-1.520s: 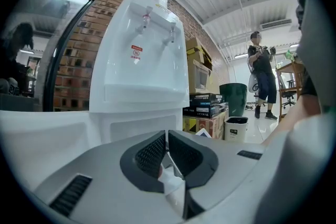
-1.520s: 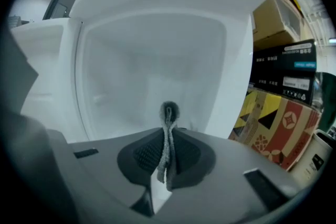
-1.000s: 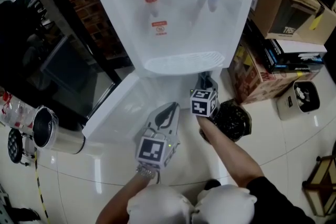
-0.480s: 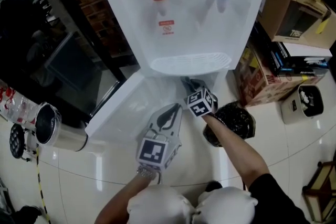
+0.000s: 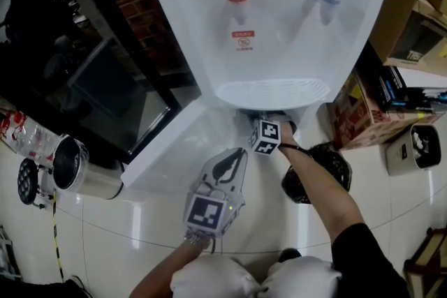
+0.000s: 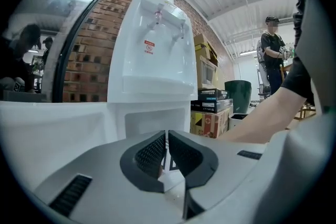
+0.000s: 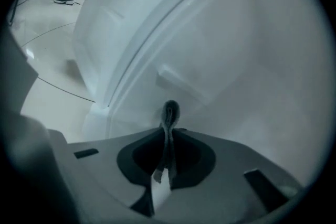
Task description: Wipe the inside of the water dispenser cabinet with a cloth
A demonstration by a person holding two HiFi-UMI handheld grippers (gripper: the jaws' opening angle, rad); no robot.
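The white water dispenser (image 5: 279,24) stands with its lower cabinet door (image 5: 174,143) swung open to the left. My right gripper (image 5: 267,121) reaches into the cabinet opening just under the drip tray, its tips hidden there. In the right gripper view it (image 7: 168,136) is shut on a folded grey cloth (image 7: 169,112) that sticks out past the jaws, close to the white inner wall (image 7: 236,60). My left gripper (image 5: 234,155) hovers over the open door, shut and holding nothing; in its own view it (image 6: 167,139) faces the dispenser (image 6: 152,60).
A black bag (image 5: 318,174) lies on the floor right of the dispenser, with cardboard boxes (image 5: 419,31) and a small white bin (image 5: 415,149) beyond. A steel pot (image 5: 73,171) sits at the left beside a dark glass door (image 5: 105,94). A person (image 6: 273,55) stands far off.
My right gripper has moved forward with the cloth, from in front of the cabinet to inside it under the drip tray. The left gripper has hardly moved.
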